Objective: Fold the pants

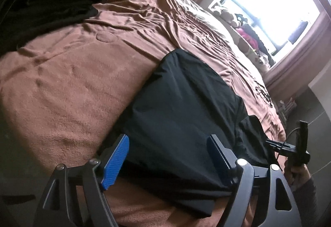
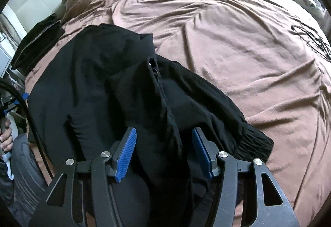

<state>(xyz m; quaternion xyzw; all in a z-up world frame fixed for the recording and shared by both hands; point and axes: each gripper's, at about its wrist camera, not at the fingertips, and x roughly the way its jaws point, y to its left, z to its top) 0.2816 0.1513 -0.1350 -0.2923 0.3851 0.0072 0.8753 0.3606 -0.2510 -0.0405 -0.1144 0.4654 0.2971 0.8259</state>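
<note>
pants (image 1: 182,111) are lying on the near part of a bed covered by a brown blanket (image 1: 68,86), seen from the left wrist camera as a flat black panel running from the near edge up toward the middle. the left gripper (image 1: 167,156) is hovering over the near end of that panel with its blue pads (image 1: 115,162) standing wide apart, released, with the cloth showing below and between them; whether the pads are touching the fabric i cannot tell. a stack of dark folded clothes (image 1: 51,5) is sitting at the far left of the bed, well apart from the pants. at the right edge the right gripper (image 1: 289,146) is showing from the side next to the bunched right end of the pants, with a hand (image 1: 298,173) gripping its handle. a bright window (image 1: 275,3) is glowing at the far right, with curtains beside it.

pants (image 2: 99,86) are filling the near left of the right wrist view, more rumpled here, with a raised ridge of fabric running down the middle and a gathered waistband (image 2: 254,140) lying at the right. the right gripper (image 2: 163,154) is holding its blue pads (image 2: 126,154) parted on either side of that ridge, released rather than clenched. the blanket (image 2: 227,40) is spreading wrinkled to the far right. the folded clothes (image 2: 39,42) are resting at the far left, near the pants' far edge. at the left edge a hand (image 2: 7,138) is showing beside a black cable.
</note>
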